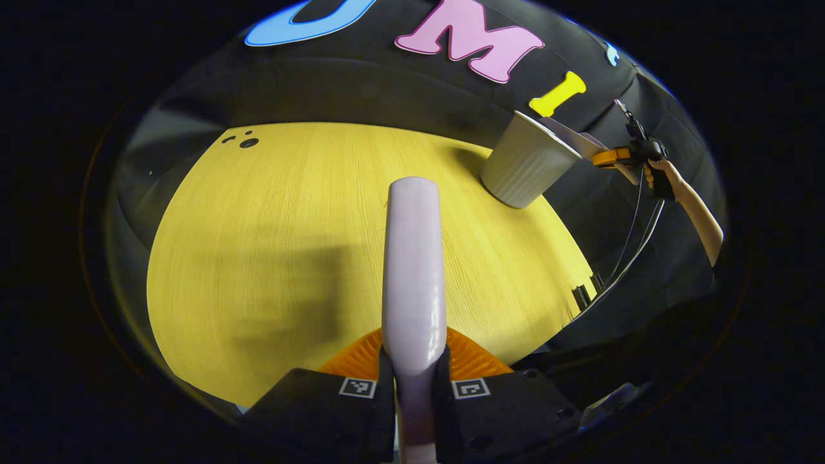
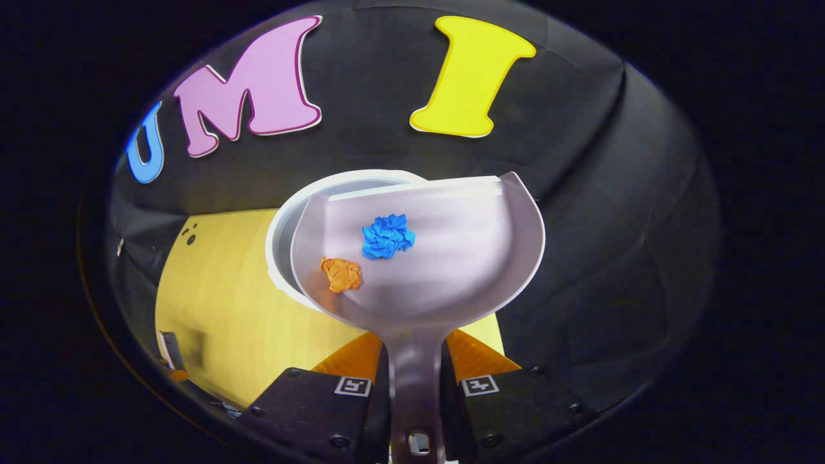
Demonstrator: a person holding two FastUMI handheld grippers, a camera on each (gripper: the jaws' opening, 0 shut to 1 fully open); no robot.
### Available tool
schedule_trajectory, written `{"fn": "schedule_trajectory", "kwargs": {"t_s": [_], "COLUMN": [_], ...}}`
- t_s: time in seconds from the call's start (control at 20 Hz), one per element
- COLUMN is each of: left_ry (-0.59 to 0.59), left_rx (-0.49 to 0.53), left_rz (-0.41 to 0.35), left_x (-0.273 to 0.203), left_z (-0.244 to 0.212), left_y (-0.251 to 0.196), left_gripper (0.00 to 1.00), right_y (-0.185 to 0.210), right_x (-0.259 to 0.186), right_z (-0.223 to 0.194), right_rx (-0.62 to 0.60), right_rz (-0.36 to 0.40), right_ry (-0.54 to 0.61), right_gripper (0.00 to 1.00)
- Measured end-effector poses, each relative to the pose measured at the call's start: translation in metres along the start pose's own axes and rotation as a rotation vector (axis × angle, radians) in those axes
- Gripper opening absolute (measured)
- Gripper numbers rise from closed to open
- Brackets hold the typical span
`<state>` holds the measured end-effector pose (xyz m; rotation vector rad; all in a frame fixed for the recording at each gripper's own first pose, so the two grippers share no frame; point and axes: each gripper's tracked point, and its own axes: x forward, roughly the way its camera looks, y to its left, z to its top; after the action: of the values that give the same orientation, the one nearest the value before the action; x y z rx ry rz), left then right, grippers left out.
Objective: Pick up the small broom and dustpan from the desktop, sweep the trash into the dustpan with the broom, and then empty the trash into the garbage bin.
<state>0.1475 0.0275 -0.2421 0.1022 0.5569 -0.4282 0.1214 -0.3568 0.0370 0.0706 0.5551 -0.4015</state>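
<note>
Right gripper [image 2: 416,386] clamps the stem of the pale lilac plastic dustpan [image 2: 445,258], held over the white ribbed garbage bin [image 2: 283,225] at the table's [image 2: 213,309] far right corner. In the pan: crumpled blue paper ball [image 2: 388,236] & orange paper ball [image 2: 341,274], both loose, v. light, prob. roll w/ slight tilt. Pan looks stiff, smooth, light; handle grip seems right. Left gripper [image 1: 412,386] pinches the broom's pale lilac plastic handle [image 1: 414,258] above the table; bristles can't be seen.

Glossy smooth plastic broom handle [image 1: 413,258] and dustpan [image 2: 419,258]; matt ribbed plastic garbage bin [image 1: 525,169]; wood-grain tabletop [image 1: 271,245]; crumpled paper scraps, blue [image 2: 387,236] and orange [image 2: 341,274].
</note>
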Motion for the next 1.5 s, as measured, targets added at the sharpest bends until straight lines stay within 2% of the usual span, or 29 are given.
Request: {"fn": "schedule_trajectory", "kwargs": {"t_s": [0.15, 0.45, 0.55, 0.6, 0.65, 0.85, 0.95, 1.0, 1.05, 1.15, 1.35, 1.4, 1.5], "left_ry": [0.000, 0.000, 0.000, 0.005, 0.011, 0.028, 0.031, 0.027, 0.025, 0.028, 0.033, 0.033, 0.033], "left_rx": [-0.021, -0.039, -0.045, -0.049, -0.054, -0.065, -0.066, -0.067, -0.067, -0.069, -0.076, -0.075, -0.074], "left_rz": [0.009, 0.024, 0.023, 0.022, 0.021, 0.032, 0.036, 0.036, 0.036, 0.037, 0.038, 0.039, 0.039], "left_x": [0.003, 0.007, 0.007, 0.006, 0.006, 0.005, 0.004, 0.003, 0.002, 0.002, 0.001, 0.000, 0.001], "left_z": [0.004, 0.005, 0.001, -0.002, -0.006, -0.014, -0.016, -0.016, -0.017, -0.018, -0.024, -0.026, -0.028], "left_y": [0.005, 0.009, 0.006, 0.005, 0.005, 0.006, 0.005, 0.005, 0.004, 0.004, 0.002, 0.002, 0.000], "left_gripper": [0.28, 0.27, 0.28, 0.29, 0.28, 0.28, 0.28, 0.27, 0.27, 0.27, 0.29, 0.28, 0.29], "right_y": [-0.017, -0.020, -0.027, -0.028, -0.030, -0.033, -0.034, -0.036, -0.039, -0.038, -0.034, -0.035, -0.034], "right_x": [0.009, 0.010, 0.006, 0.005, 0.006, 0.007, 0.005, 0.003, 0.001, -0.007, -0.012, -0.014, -0.020], "right_z": [0.008, 0.017, 0.021, 0.024, 0.025, 0.033, 0.035, 0.035, 0.035, 0.040, 0.043, 0.043, 0.042], "right_rx": [-0.155, -0.328, -0.447, -0.506, -0.556, -0.735, -0.845, -0.901, -0.953, -1.040, -1.178, -1.211, -1.262], "right_rz": [-0.127, -0.238, -0.319, -0.352, -0.383, -0.475, -0.510, -0.521, -0.532, -0.550, -0.593, -0.600, -0.606], "right_ry": [-0.052, -0.102, -0.125, -0.139, -0.147, -0.173, -0.185, -0.190, -0.192, -0.197, -0.210, -0.215, -0.220], "right_gripper": [0.36, 0.36, 0.36, 0.31, 0.36, 0.36, 0.36, 0.31, 0.35, 0.36, 0.35, 0.31, 0.35]}}
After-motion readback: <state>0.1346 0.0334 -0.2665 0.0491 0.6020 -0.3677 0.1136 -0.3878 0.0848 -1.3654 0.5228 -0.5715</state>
